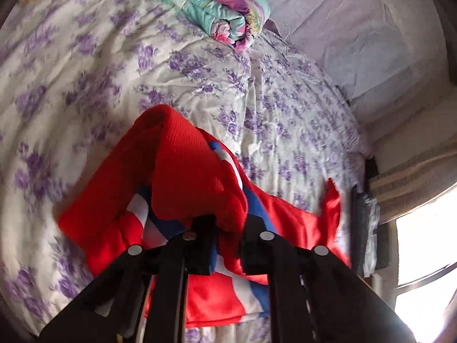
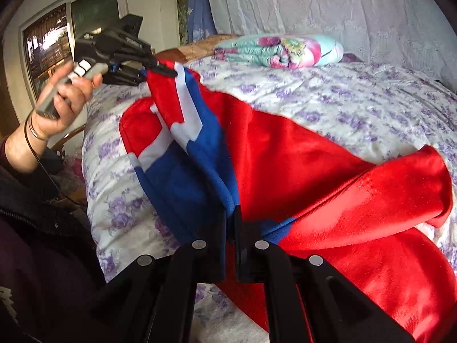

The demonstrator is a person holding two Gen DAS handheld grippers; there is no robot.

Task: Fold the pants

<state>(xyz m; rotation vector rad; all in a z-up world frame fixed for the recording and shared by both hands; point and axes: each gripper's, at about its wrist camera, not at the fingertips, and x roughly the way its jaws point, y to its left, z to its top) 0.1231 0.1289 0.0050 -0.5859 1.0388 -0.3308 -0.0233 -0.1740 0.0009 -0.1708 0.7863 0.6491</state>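
Note:
The red pants point(image 2: 328, 177) with blue and white side panels point(image 2: 182, 154) lie partly on the bed and are lifted at one end. My right gripper point(image 2: 232, 225) is shut on a blue-and-red edge of the pants close to the camera. My left gripper point(image 2: 164, 71) shows in the right wrist view, held in a hand at the upper left, shut on the raised striped edge. In the left wrist view my left gripper point(image 1: 228, 228) is shut on bunched red fabric of the pants point(image 1: 182, 165), which drape down over the bed.
The bed has a white sheet with purple flowers point(image 1: 94, 65). A folded teal and pink floral quilt point(image 1: 217, 8) lies at its far side, also seen in the right wrist view point(image 2: 282, 48). A pale curtain point(image 2: 328, 5) hangs behind. A window point(image 1: 428, 243) is at the right.

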